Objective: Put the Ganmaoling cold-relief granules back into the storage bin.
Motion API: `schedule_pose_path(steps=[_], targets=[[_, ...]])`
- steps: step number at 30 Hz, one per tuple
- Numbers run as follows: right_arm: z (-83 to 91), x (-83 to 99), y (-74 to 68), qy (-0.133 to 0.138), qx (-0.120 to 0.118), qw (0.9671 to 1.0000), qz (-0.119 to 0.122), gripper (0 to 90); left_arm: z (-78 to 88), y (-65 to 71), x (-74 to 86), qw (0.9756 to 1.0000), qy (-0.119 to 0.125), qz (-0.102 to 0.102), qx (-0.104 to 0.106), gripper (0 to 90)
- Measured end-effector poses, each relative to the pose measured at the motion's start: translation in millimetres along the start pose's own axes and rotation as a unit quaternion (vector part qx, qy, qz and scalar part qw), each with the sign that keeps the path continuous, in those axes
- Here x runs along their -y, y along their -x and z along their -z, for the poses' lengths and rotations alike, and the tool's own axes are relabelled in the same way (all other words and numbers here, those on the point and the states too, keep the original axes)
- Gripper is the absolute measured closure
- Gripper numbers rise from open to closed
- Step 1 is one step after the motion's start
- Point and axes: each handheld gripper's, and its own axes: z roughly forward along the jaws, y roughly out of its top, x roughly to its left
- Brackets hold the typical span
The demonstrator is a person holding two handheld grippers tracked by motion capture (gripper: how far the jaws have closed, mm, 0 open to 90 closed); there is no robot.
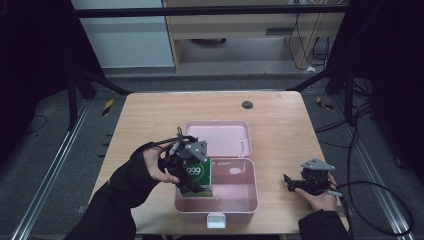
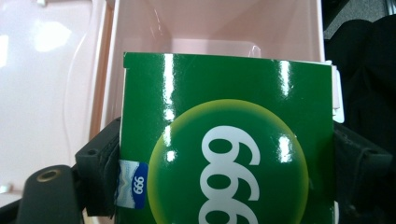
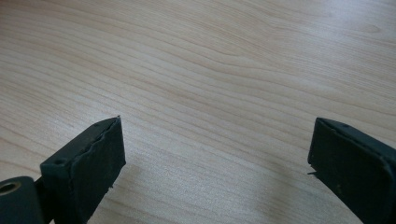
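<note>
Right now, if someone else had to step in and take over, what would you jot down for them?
Left gripper: jaws shut on the green box, held upright at the left end of the open pink case.
Right gripper: jaws open, nothing between them, low over the wooden table to the right of the case.
Done: box picked up and brought to the case.
Left: probably lower the box in, let go, then perhaps close the lid.

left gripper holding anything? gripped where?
Yes: the left gripper clamps the green box by its two opposite side edges, over the pink case. Right gripper holds nothing.
</note>
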Motion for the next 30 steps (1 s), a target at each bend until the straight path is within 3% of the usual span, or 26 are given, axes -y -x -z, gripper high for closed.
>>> schedule_pose_path(steps=[30], targets=[[-1.4, 0.5, -1.4, -0.003, -0.001, 1.0, 0.004, 4.1, -39.2, -9.1, 21.3, 0.9994, -0.024, 0.017, 0.019, 14.2]])
